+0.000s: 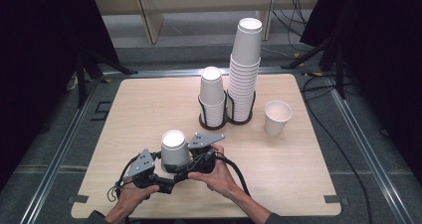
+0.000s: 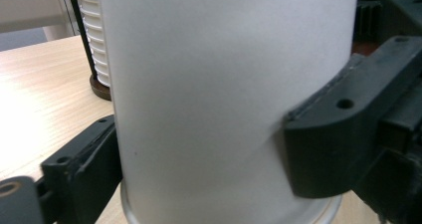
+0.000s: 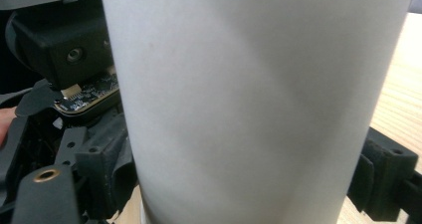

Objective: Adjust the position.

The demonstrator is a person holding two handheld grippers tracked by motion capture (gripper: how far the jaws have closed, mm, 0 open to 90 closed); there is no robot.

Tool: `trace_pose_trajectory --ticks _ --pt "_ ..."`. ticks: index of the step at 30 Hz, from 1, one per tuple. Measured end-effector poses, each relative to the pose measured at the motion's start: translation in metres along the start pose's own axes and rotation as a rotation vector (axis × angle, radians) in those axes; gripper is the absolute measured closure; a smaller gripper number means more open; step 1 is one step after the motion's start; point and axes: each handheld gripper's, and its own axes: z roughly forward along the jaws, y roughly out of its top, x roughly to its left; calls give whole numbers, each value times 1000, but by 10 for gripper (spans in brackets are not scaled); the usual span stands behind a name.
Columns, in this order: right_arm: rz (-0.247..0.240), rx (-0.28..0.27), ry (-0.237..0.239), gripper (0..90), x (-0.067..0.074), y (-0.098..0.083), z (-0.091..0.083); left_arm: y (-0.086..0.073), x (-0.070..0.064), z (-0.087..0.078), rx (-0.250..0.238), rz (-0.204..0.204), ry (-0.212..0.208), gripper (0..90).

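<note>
I've got an upside-down paper cup (image 1: 174, 150) standing rim-down on the bench (image 1: 149, 104), near the front edge, btwn both tools. Left hand-held gripper (image 1: 158, 170) has a jaw on each side of the cup; in the left gripper view the pads sit against the cup wall (image 2: 224, 99) low down, so it's grasping the cup. Right hand-held gripper (image 1: 191, 160) also straddles the cup (image 3: 259, 104), jaws either side, but I can't tell whether they press on it. Further back: short cup stack (image 1: 212, 95) and tall cup stack (image 1: 245, 67) in black holders, w/ a single upright cup (image 1: 277, 117) just right of them.
</note>
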Motion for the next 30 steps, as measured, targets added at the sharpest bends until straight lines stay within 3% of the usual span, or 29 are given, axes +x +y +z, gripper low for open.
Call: trace_pose_trajectory --ticks 3,5,10,18,19,23,26,28,30 --pt "-12 -4 4 123 1 1 1 0 0 -1 5 2 -4 77" --pt "-37 17 -25 114 3 2 0 0 0 1 -20 2 -19 90" --pt "-51 24 -31 117 6 9 -5 1 0 -2 5 14 -14 105" --pt "-92 -37 -46 149 3 28 -23 0 -3 0 12 47 -35 122" --pt "-89 -31 -48 149 3 30 -25 1 -3 -1 35 57 -25 125" --pt "-87 8 -59 152 2 36 -31 -1 -5 3 21 60 -42 136" --pt "-77 27 -49 153 0 38 -34 0 -5 1 48 73 -38 139" --pt "-39 56 -32 156 0 38 -36 -1 -5 2 49 78 -45 139" --pt "-42 62 -30 162 -1 38 -36 -1 -5 2 61 97 -41 140"
